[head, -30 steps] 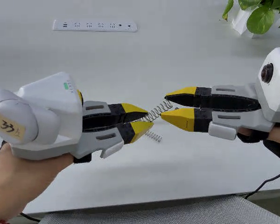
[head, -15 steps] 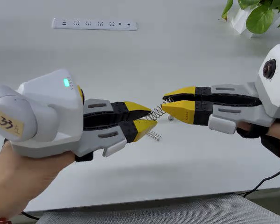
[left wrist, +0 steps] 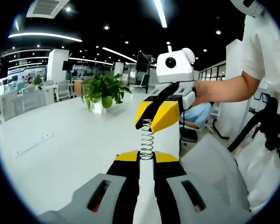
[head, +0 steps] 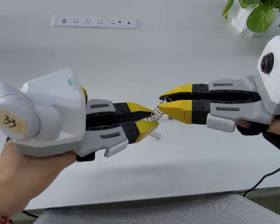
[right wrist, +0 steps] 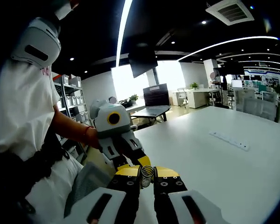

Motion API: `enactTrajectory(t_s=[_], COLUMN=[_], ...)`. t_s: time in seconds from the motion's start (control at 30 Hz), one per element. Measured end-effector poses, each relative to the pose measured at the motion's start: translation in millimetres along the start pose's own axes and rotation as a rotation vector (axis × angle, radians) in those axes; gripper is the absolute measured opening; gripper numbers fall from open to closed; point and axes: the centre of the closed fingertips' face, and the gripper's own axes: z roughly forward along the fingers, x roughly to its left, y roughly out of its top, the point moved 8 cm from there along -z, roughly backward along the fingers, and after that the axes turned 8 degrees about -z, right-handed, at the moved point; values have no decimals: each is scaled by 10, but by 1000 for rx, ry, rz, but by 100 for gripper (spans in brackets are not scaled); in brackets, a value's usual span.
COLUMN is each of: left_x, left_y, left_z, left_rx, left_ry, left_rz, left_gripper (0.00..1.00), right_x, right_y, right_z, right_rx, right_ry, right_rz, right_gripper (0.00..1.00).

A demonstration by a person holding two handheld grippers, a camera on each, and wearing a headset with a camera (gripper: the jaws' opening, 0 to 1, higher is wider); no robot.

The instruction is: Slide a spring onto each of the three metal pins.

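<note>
**One spring held between two tools above the desk**

The left tool (head: 155, 118) has its yellow-tipped jaws drawn in on one end of a spring (head: 157, 112). In the left gripper view the coil rises straight out from between those tips. The right tool (head: 160, 102) meets it head-on from the opposite side. Its jaws stand almost together, pinching the spring's other end, and in the right gripper view the coil sits in the narrow gap between the tips. The spring bridges the short space between the two tools, slanting up toward the right one, and it hangs in the air clear of the desk (head: 186, 56). Whether a pin runs inside the coil cannot be told.

A second spring (head: 154, 135) lies loose on the desk, just below and beside the left tool's lower jaw. A hand (head: 18, 179) holds each tool from behind, and a dark cable (head: 270, 175) trails off the near right edge of the desk.

Farther back, a white power strip (head: 94, 22) lies flat near the far left of the desk. A leafy green plant (head: 259, 14) stands at the far right corner, well apart from the work.
</note>
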Motion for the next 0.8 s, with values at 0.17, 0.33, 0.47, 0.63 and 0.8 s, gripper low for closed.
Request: enactTrajectory(t_s=[0.17, 0.33, 0.47, 0.63, 0.8], left_x=[-8, -18, -24, -24, -21], left_y=[-13, -26, -35, -41, -34], left_z=[5, 4, 0, -5, -13], left_rx=[3, 6, 7, 9, 1], left_ry=[-5, -6, -6, -4, -1], left_rz=[2, 4, 4, 11, 10], left_gripper=[6, 6, 6, 6, 6], right_x=[25, 56, 56, 49, 38], right_y=[40, 75, 75, 82, 101], right_z=[39, 76, 82, 89, 80], right_rx=[46, 95, 123, 156, 180], right_ry=[14, 33, 46, 64, 82], right_rz=[-54, -110, -146, -167, -172], right_gripper=[6, 6, 6, 6, 8])
